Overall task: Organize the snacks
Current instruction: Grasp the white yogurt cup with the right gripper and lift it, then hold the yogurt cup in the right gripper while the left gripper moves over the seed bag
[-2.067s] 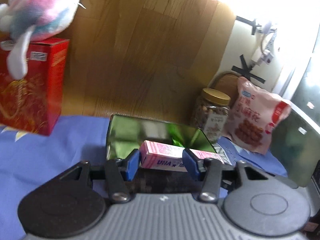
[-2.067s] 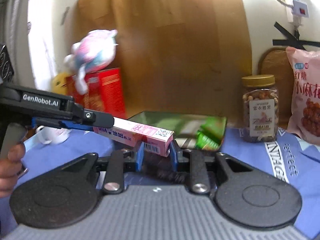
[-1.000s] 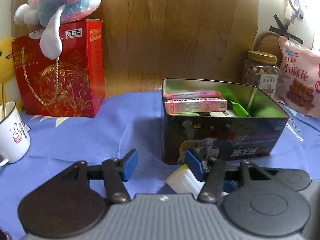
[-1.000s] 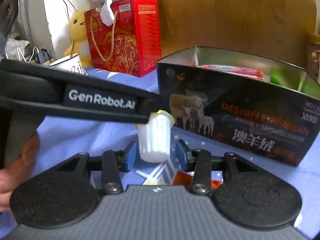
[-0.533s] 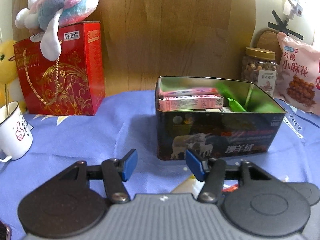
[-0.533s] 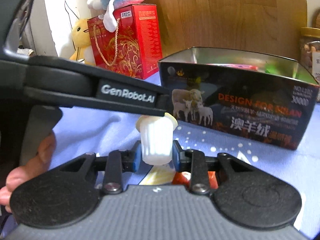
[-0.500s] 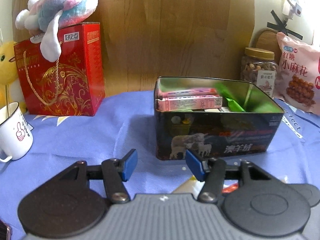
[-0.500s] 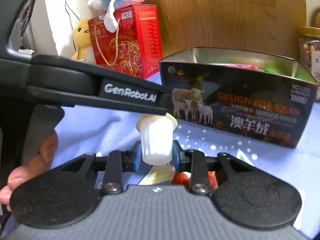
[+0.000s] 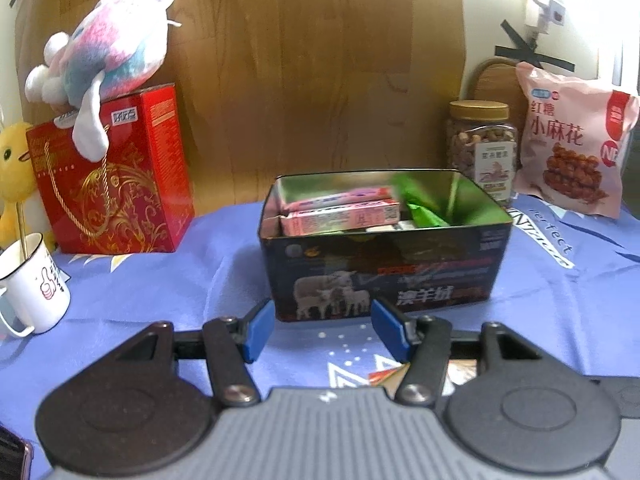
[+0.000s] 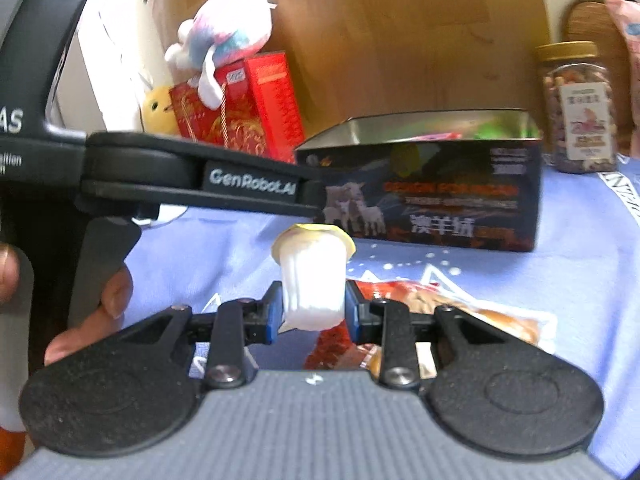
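A dark tin box (image 9: 440, 276) printed with sheep stands open on the blue cloth, seen also in the right wrist view as the tin box (image 10: 440, 208). Inside lie a pink snack box (image 9: 340, 216) and green packets (image 9: 424, 208). My right gripper (image 10: 312, 312) is shut on a small white jelly cup (image 10: 312, 272) with a yellow lid, held upright in front of the tin. Under it lies a clear packet of red and brown snacks (image 10: 440, 312). My left gripper (image 9: 324, 326) is open and holds nothing, short of the tin's front wall. The left gripper's body (image 10: 180, 184) crosses the right wrist view.
A red gift box (image 9: 116, 192) with a plush toy (image 9: 104, 52) on top stands at the back left, a white mug (image 9: 32, 292) near the left edge. A nut jar (image 9: 482, 148) and a pink snack bag (image 9: 572, 148) stand at the back right. A hand (image 10: 108, 296) holds the left gripper.
My right gripper's jaws closed on the white jelly cup and lifted it slightly. Both grippers drew back from the tin, which now looks smaller and farther.
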Available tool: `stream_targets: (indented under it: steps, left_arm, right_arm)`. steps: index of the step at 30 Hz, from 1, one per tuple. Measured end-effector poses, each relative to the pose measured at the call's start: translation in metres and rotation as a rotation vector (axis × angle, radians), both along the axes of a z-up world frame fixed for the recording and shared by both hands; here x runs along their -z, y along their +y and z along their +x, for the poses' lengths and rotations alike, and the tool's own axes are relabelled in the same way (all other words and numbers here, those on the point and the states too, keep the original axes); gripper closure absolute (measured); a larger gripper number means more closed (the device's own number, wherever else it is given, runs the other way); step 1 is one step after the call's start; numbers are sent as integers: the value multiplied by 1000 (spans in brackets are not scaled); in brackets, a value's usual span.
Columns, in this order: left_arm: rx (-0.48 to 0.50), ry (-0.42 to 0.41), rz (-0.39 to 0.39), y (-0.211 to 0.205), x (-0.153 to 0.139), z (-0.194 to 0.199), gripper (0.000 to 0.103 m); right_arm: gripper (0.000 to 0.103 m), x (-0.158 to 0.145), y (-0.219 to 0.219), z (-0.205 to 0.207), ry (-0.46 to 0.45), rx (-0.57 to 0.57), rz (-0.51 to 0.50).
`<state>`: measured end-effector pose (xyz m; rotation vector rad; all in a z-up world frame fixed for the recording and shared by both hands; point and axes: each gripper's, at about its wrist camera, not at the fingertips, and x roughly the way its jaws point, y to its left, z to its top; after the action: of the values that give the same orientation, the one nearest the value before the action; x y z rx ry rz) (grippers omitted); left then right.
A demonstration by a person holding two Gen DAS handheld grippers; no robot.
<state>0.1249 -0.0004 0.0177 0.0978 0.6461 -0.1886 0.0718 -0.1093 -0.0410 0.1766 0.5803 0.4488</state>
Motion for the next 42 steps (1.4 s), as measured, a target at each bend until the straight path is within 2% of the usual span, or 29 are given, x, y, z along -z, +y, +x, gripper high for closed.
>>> stream_targets:
  steps: [5,8,11,14,17,20,23,25,29,42]
  left_arm:
    - [42,-14,-69,-9,-4,-14,44]
    - [84,1,-128,-19,2,-20,44]
    - [143,5,-148,-36,14,-27,42]
    - [181,36,-153,-50,26,-29,42]
    - [170,46,-156,-55,37,-28,42]
    - [137,34,-152,-51,50,-27,40]
    - [107,62,-215,-39,63,-20,27]
    - [91,62,-229,-34,63,-17,27]
    - [100,39,-201,-38,62,-20,27]
    - [76,17,-220,-32,61,-24,28]
  right_arm:
    - [69,0,-22,-12,-22,70,50]
    - [69,3,-40,-22,-36,141,76]
    - [69,6,-61,-33,-44,215,85]
    - [69,13,-78,-37,-22,277,86]
    - [69,25,-90,-37,37,312,118]
    - [68,25,-89,-33,42,303,117]
    - [67,25,-84,-34,36,288,92]
    - [67,25,-84,-32,35,284,80]
    - [67,25,-87,-33,40,283,100]
    - [67,25,-87,-34,43,282,108]
